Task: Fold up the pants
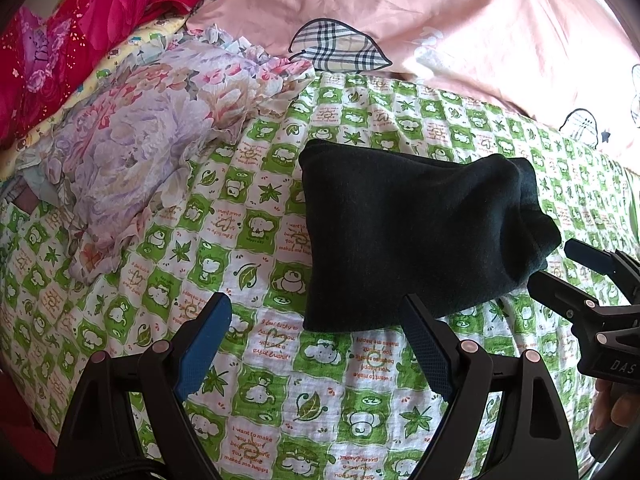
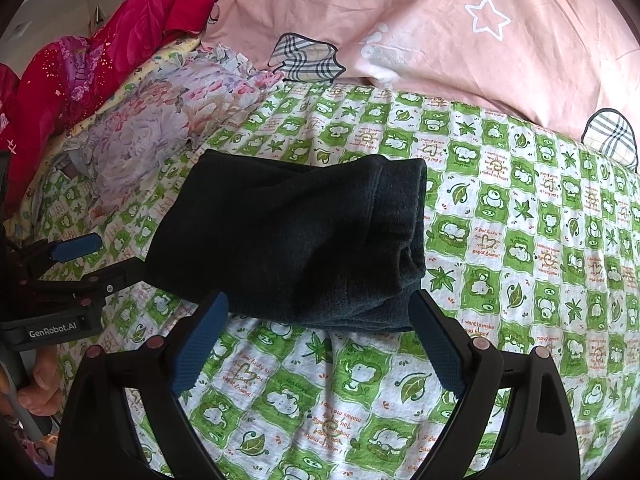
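The dark green-black pants (image 1: 408, 232) lie folded into a compact rectangle on the green-and-white patterned bedsheet (image 1: 260, 360). They also show in the right wrist view (image 2: 292, 236), with the thick folded end on the right. My left gripper (image 1: 316, 344) is open and empty, just in front of the pants' near edge. My right gripper (image 2: 320, 340) is open and empty, also just short of the near edge. The right gripper shows at the left view's right edge (image 1: 576, 272), beside the pants. The left gripper shows at the right view's left edge (image 2: 100, 260).
A floral pillow (image 1: 140, 152) lies to the left of the pants. A pink quilt (image 1: 460, 20) with plaid patches runs along the back. Red floral bedding (image 1: 60, 40) is piled at the far left. The patterned sheet (image 2: 540, 240) extends to the right.
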Demonstrator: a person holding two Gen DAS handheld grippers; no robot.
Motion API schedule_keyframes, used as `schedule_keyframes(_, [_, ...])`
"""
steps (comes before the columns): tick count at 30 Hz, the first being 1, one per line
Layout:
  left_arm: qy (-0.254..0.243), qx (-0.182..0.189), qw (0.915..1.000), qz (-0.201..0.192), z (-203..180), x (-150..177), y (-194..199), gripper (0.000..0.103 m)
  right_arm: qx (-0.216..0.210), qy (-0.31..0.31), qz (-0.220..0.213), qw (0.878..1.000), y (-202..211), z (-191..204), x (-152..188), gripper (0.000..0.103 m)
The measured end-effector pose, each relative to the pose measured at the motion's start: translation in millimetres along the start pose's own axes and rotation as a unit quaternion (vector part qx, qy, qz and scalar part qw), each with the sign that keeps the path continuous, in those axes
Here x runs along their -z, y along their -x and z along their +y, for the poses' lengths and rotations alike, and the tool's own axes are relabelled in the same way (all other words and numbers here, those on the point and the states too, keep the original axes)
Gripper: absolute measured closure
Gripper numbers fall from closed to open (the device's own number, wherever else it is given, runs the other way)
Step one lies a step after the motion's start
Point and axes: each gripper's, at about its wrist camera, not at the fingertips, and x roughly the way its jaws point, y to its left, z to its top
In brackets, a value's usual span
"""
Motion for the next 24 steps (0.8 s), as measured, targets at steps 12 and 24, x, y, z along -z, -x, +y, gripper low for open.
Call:
schedule_keyframes(12, [0.0,0.0,1.0,-0.005,1.2,-5.3,0.9,0.017,-0.003,-0.005,-0.007,1.0,1.8,-1.8,-5.5,0.011])
schedule_keyframes(24, [0.004,-0.003,1.0,-0.005,4.0,-6.6,-0.4,0.017,-0.005,-0.003,-0.007,1.0,0.4,-0.7,-7.9,0.011])
